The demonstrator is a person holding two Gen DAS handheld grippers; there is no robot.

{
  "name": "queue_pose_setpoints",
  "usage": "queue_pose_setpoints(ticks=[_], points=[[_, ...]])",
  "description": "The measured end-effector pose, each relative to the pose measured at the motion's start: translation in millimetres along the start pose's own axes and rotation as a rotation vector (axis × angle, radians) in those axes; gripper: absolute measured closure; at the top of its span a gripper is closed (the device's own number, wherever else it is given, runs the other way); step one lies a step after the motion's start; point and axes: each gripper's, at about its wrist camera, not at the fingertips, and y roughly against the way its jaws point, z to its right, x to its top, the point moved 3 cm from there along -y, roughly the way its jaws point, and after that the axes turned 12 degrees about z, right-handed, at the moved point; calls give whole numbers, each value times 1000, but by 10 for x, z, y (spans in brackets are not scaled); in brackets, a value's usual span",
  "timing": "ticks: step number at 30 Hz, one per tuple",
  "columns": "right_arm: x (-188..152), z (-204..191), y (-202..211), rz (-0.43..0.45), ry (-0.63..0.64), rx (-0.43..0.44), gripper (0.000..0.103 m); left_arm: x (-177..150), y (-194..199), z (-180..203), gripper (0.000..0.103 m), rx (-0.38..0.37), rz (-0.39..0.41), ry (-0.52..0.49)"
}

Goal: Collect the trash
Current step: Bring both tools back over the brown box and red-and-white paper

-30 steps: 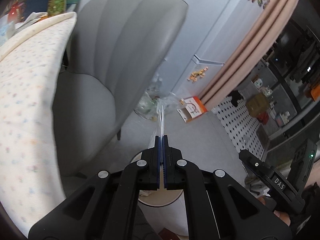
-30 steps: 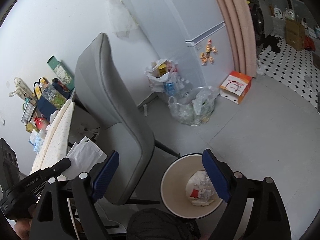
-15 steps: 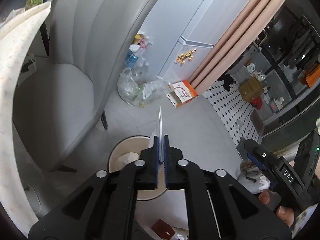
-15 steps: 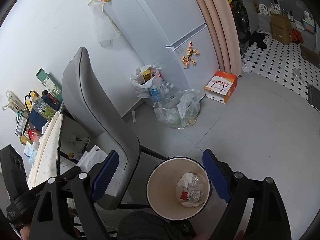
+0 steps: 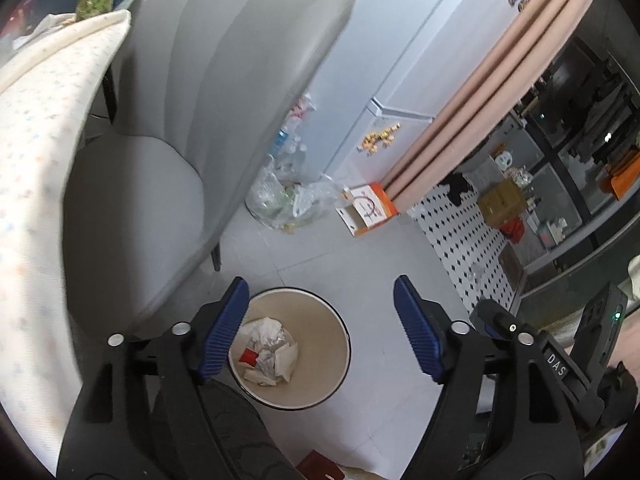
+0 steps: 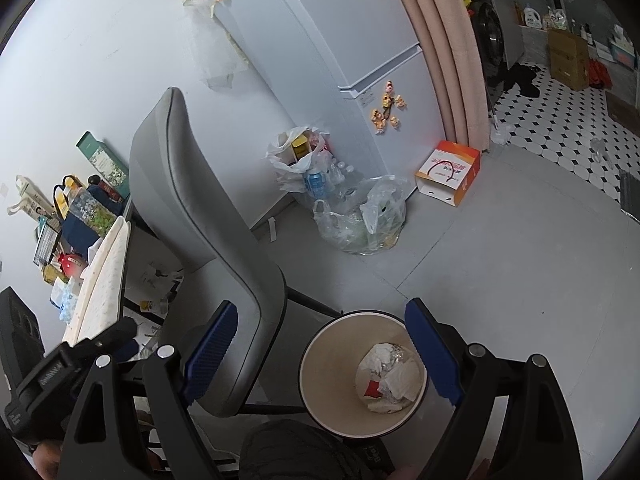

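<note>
A round beige trash bin stands on the grey floor and holds crumpled white paper, clear wrap and a red scrap. My left gripper is open and empty, held above the bin. In the right wrist view the same bin with its trash sits low in the frame. My right gripper is open and empty, above the bin and the chair's edge.
A grey upholstered chair stands left of the bin beside a table with a speckled cloth. Clear bags of bottles, an orange-and-white box, a white fridge and a pink curtain lie beyond.
My left gripper was shut on a thin clear plastic piece and has opened over the bin; the piece is gone from its jaws. The right gripper stayed open.
</note>
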Motion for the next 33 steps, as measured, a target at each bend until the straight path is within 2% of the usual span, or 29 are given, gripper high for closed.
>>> queue_pose_setpoints(ticks=[7,15,27,33], points=[[-72,-359,22,12,40,29,8,206,370,-326,14,47,91,45],[-136,-828,67,10,101,73,8,396,848,-758,10,85,191,103],[-330,-1623,123,-11,198,163,8,509,1415,-1431,6,143,286,208],[-484,-2123,172,-44,284,241,8,517,1702,-1769,6,177,331,256]])
